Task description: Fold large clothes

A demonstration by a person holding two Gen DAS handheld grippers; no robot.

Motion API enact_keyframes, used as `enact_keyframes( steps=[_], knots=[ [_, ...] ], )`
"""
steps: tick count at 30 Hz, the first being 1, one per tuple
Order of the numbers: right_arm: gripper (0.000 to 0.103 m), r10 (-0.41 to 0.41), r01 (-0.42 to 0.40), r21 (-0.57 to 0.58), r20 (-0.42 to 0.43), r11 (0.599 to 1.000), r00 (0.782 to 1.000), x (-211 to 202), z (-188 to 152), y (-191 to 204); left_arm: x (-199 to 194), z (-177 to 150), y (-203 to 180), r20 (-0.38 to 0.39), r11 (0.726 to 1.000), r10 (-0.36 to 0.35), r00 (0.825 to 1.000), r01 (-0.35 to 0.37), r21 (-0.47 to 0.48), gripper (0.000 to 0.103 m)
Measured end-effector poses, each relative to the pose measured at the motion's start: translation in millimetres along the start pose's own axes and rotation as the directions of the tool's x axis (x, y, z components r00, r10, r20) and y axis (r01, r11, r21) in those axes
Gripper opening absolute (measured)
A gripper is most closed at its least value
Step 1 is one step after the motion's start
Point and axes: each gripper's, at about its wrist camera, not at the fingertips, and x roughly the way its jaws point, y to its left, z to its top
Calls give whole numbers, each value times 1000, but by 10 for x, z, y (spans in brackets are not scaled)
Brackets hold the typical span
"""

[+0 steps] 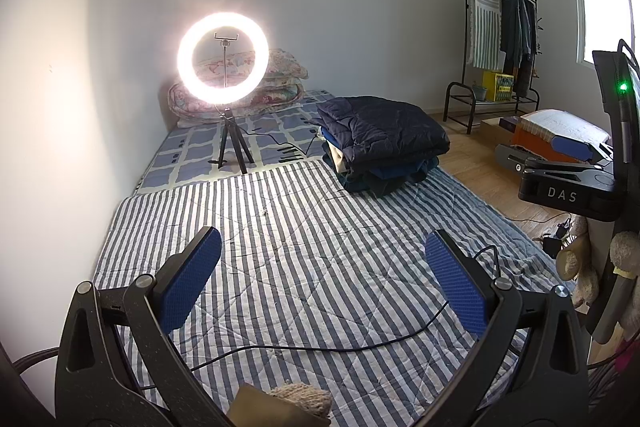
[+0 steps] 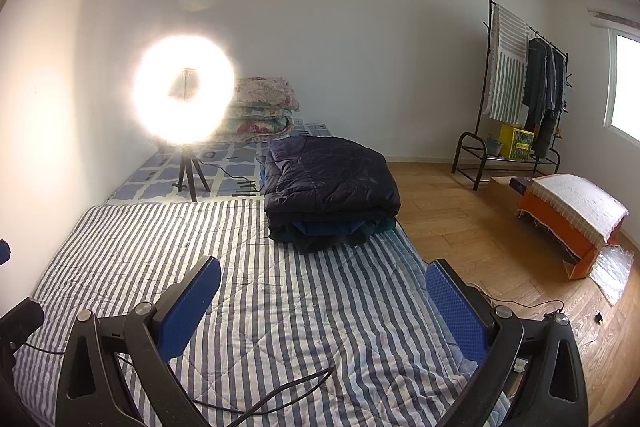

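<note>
A stack of folded clothes (image 1: 380, 147) sits at the centre right of the left wrist view, a dark navy quilted piece on top of blue and dark green layers. It rests at the far edge of a blue-and-white striped quilt (image 1: 280, 247), which fills the lower half of both views. In the right wrist view the stack (image 2: 332, 187) lies just above centre.

The left gripper (image 1: 322, 283) hovers over the striped quilt in the lower part of its view, its blue-padded fingers spread wide apart and holding nothing. The right gripper (image 2: 322, 305) is likewise spread wide and empty above the quilt.

A black cable (image 1: 320, 345) trails across the quilt between the left gripper's fingers. A glowing ring light (image 1: 222, 63) on a small tripod stands at the upper left, in front of folded floral bedding (image 1: 280, 83). A clothes rack (image 1: 500, 39) with hanging garments stands at the upper right, on a wooden floor (image 2: 480, 239).
</note>
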Motion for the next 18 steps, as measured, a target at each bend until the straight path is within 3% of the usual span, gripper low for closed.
enact_keyframes(
  steps=[18],
  knots=[
    [103, -5, 5, -19, 4, 1000, 1000, 10, -15, 30, -7, -8, -37, -8, 1000, 14, 1000, -14, -3, 103]
  ],
)
